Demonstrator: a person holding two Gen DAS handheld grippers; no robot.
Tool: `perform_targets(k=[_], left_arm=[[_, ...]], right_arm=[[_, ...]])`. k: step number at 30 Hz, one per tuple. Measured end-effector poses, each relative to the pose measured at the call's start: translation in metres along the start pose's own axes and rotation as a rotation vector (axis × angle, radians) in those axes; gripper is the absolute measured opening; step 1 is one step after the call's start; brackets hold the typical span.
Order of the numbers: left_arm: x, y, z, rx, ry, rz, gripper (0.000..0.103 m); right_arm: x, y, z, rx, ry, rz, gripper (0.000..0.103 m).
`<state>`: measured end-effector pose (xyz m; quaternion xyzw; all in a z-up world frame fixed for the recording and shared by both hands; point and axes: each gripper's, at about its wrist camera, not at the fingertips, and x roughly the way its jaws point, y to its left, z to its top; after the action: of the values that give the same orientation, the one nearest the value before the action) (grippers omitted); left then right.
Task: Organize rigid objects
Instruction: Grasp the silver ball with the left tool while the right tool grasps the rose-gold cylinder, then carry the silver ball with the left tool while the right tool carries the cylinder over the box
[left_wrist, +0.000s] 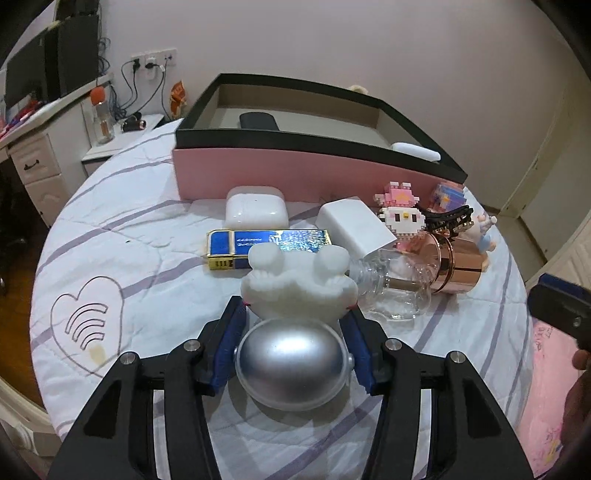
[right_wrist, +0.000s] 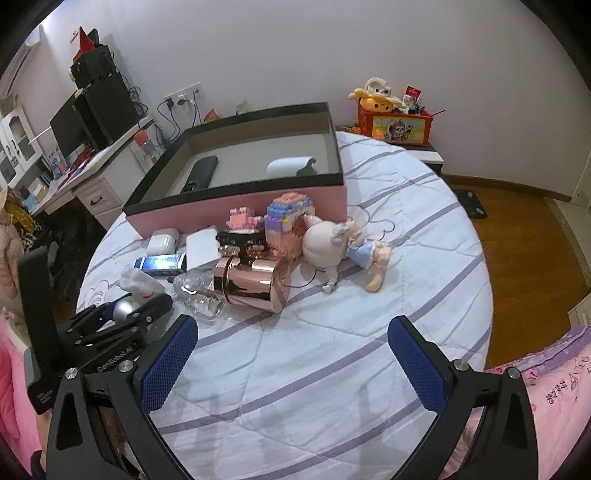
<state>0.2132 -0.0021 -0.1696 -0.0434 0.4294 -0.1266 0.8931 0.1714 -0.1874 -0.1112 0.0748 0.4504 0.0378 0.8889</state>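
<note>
A white astronaut figurine (left_wrist: 295, 280) with a silver domed helmet (left_wrist: 293, 360) lies on the striped bed cover. My left gripper (left_wrist: 293, 310) is shut on it, its blue pads (left_wrist: 225, 354) pressing both sides of the helmet; in the right wrist view it sits low on the left (right_wrist: 122, 314). My right gripper (right_wrist: 293, 325) hangs open above bare cover with nothing between its fingers. Behind stands a pink box (left_wrist: 295, 173) with a black rim, holding a black remote (left_wrist: 258, 121) and a white object (left_wrist: 415, 150).
In front of the box lie an earbud case (left_wrist: 256, 208), a blue and gold pack (left_wrist: 266, 243), a white block (left_wrist: 354, 225), a glass bottle (left_wrist: 395, 291) with a rose-gold cap, brick figures (left_wrist: 400, 210) and a doll (right_wrist: 340, 243). A desk (right_wrist: 92, 177) stands left.
</note>
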Motion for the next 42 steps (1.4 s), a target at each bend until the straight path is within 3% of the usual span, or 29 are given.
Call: perform_targets(k=[10, 18, 20, 22, 28, 30, 42], left_arm=[[-0.024, 0.013, -0.005, -0.022, -0.027, 0.03, 0.053], [-0.033, 0.019, -0.005, -0.029, -0.041, 0.032, 0.053], [-0.033, 0.021, -0.005, -0.031, -0.043, 0.033, 0.053], [-0.034, 0.022, -0.005, -0.034, -0.045, 0.035, 0.053], [-0.035, 0.027, -0.004, -0.037, -0.046, 0.042, 0.053], [-0.035, 0.027, -0.004, -0.037, -0.045, 0.04, 0.053], [-0.041, 0.02, -0.002, -0.018, -0.061, 0.04, 0.053]], right_arm=[[0.024, 0.011, 0.004, 0.028, 0.015, 0.014, 0.103], [0.045, 0.026, 0.016, 0.031, 0.021, 0.019, 0.095], [0.053, 0.028, 0.018, 0.035, 0.036, 0.018, 0.077], [0.061, 0.027, 0.019, 0.053, 0.052, 0.02, 0.07], [0.071, 0.02, 0.022, 0.091, 0.038, 0.039, 0.069], [0.072, 0.017, 0.021, 0.101, 0.034, 0.056, 0.064], [0.038, 0.011, -0.002, 0.051, 0.021, 0.08, 0.063]])
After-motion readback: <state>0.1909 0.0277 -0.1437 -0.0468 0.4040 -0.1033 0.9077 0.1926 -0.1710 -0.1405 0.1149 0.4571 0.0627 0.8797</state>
